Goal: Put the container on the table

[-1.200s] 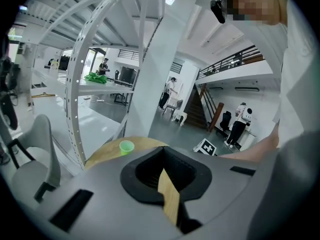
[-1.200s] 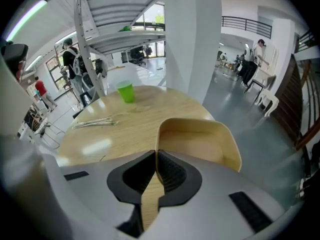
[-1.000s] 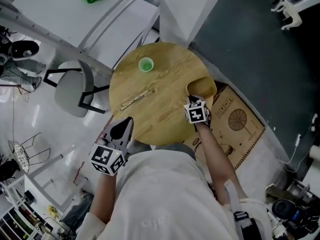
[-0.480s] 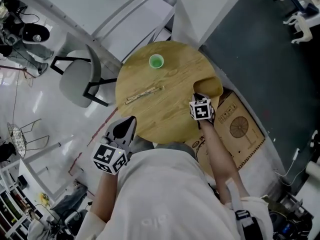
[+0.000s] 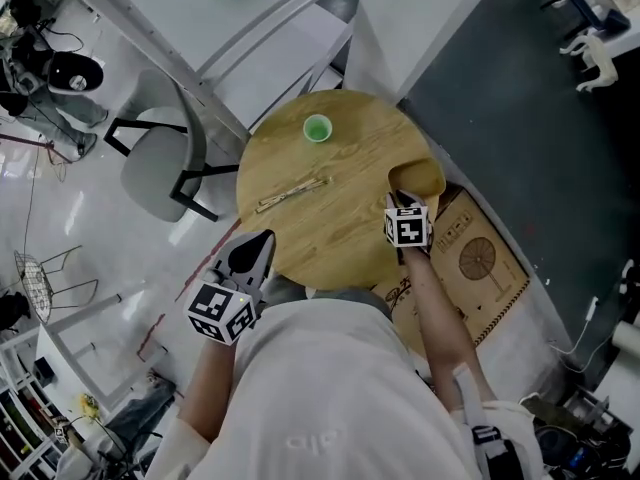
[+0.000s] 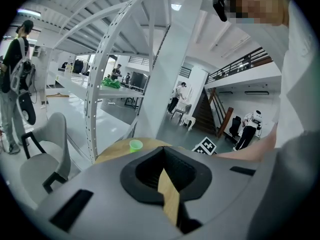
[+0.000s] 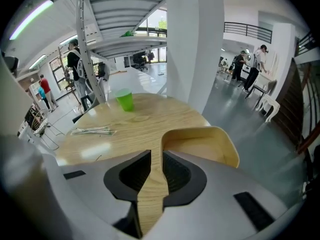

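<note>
**A:** We're looking down on the round wooden table (image 5: 320, 240), and the right gripper (image 5: 398, 201) is out at its right edge.

**B:** And we can see what it has. Its jaws are clamped on the near wall of the wooden container (image 7: 202, 144), and that wall runs straight into the narrow gap between them.

**A:** The container is at the table's right rim, and part of it hangs past the edge, above the printed cardboard (image 5: 480, 253) on the floor. We can't tell whether its base touches the tabletop.

**B:** Over to the left gripper (image 5: 256, 243). It hovers at the table's near-left edge, jaws drawn together to a thin slit, and we see a sliver of tabletop through it.

**A:** On the table we count a green cup (image 5: 317, 128) at the far side and some thin sticks (image 5: 292, 194) lying near the middle. Both are well apart from the container.

**B:** A grey chair (image 5: 150, 173) stands to the left of the table.
</note>
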A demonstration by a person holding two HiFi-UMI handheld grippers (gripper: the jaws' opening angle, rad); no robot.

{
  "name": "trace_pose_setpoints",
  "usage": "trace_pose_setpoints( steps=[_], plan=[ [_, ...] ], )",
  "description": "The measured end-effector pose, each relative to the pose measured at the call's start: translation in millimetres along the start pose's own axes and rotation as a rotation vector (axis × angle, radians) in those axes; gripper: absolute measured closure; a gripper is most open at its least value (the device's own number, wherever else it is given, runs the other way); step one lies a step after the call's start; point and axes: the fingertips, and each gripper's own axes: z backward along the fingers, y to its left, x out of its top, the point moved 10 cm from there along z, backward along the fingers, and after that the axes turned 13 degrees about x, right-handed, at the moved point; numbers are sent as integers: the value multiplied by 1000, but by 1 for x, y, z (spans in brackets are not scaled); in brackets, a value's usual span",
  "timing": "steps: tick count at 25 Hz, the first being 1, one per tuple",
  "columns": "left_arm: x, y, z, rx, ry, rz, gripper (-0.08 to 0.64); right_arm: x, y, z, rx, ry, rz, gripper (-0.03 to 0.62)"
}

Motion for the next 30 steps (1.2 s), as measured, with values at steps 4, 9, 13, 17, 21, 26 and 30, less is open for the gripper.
trace_pose_setpoints(
  steps=[4, 9, 13, 17, 21, 26, 30],
  plan=[
    [9, 3, -6, -46, -17, -19, 545, 6, 11, 27, -13, -62, -21, 512],
    [25, 8, -22, -116, -43, -38, 545, 19, 32, 66, -31, -149, -36, 560],
    [38, 6, -39, -176, -57, -60, 546, 27, 52, 100, -37, -216, -32, 566],
    [56, -1, -54, -238, -83, -83, 545, 34, 68, 135, -46, -303, -51, 566],
    [70, -10, -66, -295, -106, -109, 545, 40, 83, 168, -53, -391, -44, 568],
    [82, -20, -77, -359, -124, -139, 545, 44, 97, 204, -76, -500, -20, 568],
    [93, -26, -83, -399, -134, -160, 545, 45, 102, 225, -112, -542, 7, 568]
  ],
)
